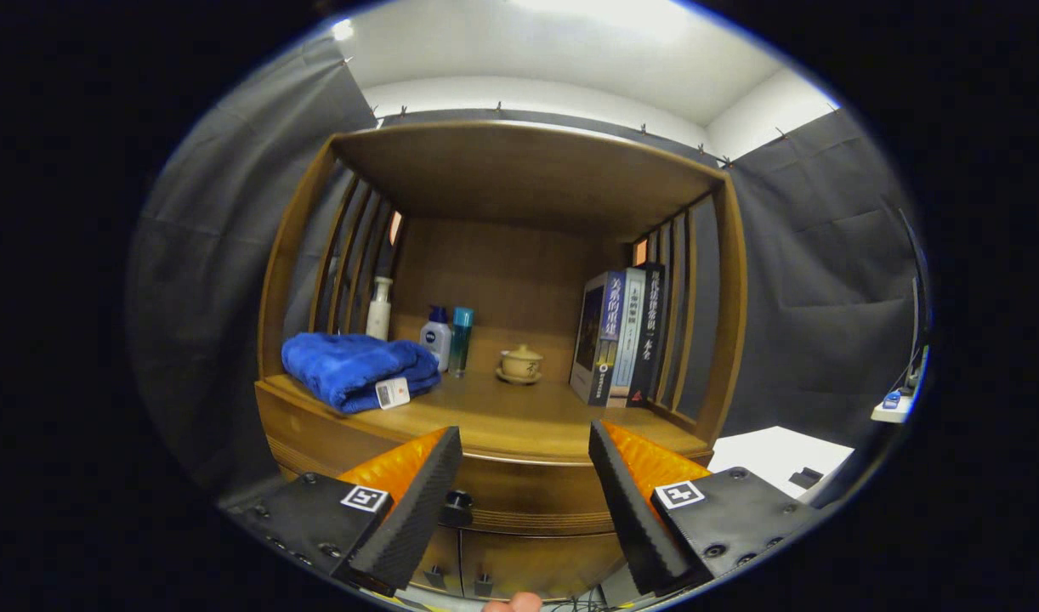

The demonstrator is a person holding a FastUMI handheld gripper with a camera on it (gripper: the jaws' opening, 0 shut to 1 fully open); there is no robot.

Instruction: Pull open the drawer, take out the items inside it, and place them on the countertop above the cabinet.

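We hold the hand-held gripper (525, 476) wide and empty, squared to the closed wooden drawer (519, 497) | its dark round knob (457, 507) sits between the fingers | table (519, 425) above keeps bare space for items
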